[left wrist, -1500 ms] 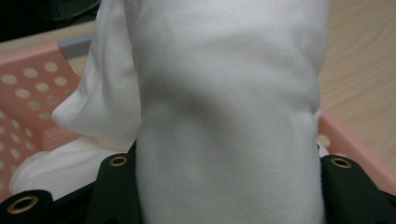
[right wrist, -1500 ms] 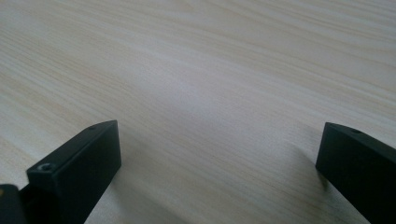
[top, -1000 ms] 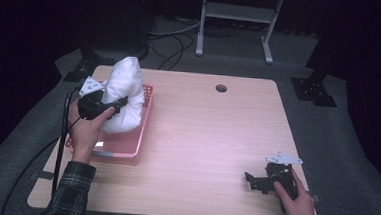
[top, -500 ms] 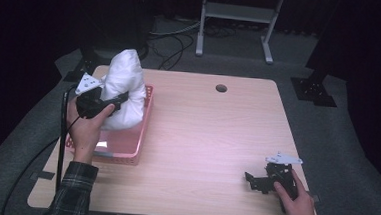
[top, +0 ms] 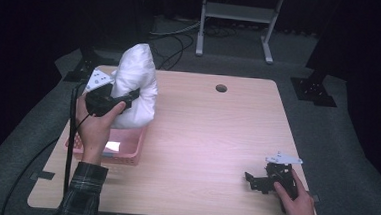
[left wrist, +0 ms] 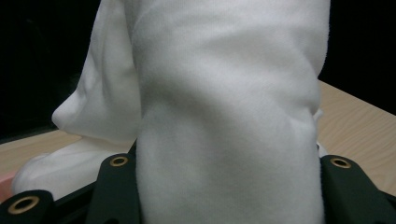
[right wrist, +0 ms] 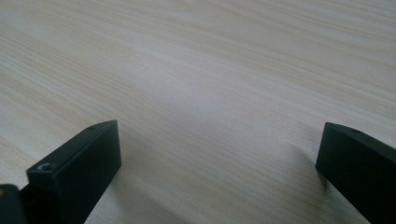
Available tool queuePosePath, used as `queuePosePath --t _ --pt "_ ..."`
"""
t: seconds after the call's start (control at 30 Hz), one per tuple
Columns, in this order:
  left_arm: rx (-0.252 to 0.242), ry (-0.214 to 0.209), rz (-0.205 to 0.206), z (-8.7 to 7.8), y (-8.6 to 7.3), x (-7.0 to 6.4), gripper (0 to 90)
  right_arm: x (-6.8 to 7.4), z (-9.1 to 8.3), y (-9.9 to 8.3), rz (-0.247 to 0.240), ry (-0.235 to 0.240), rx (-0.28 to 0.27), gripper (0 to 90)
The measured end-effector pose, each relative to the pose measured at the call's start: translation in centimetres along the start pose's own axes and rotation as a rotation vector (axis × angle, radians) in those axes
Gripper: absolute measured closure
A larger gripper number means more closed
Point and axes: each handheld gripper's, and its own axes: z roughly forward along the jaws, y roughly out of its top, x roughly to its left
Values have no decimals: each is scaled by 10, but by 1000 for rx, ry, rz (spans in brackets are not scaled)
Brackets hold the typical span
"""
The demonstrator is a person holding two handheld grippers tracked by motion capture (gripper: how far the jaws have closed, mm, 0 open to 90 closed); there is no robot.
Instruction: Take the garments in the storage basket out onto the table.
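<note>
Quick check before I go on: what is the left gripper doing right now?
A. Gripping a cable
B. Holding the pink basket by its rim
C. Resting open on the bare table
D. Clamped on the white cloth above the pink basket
D: the left gripper has its jaws closed on a fold of the white cloth, lifted above the pink basket.

Pale wooden table (top: 217, 134), grey carpet (top: 337, 131), dark surroundings

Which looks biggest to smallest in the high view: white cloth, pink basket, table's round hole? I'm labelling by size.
1. white cloth
2. pink basket, partly hidden by cloth, so unsure
3. round hole
</note>
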Motion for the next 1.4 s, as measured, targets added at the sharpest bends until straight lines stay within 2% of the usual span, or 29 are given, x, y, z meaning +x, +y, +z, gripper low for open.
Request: queuePosePath --t 0.57,1.17,1.33,1.4 --pt "9 -89 28 30 7 -58 456 0 0 0 1 0 0 0" --pt "-1 -186 15 60 9 -111 456 0 0 0 1 0 0 0" --pt "4 -202 10 69 5 -125 456 0 0 0 1 -1 1 0" --pt "12 -205 21 73 2 -130 456 0 0 0 0 -1 1 0"
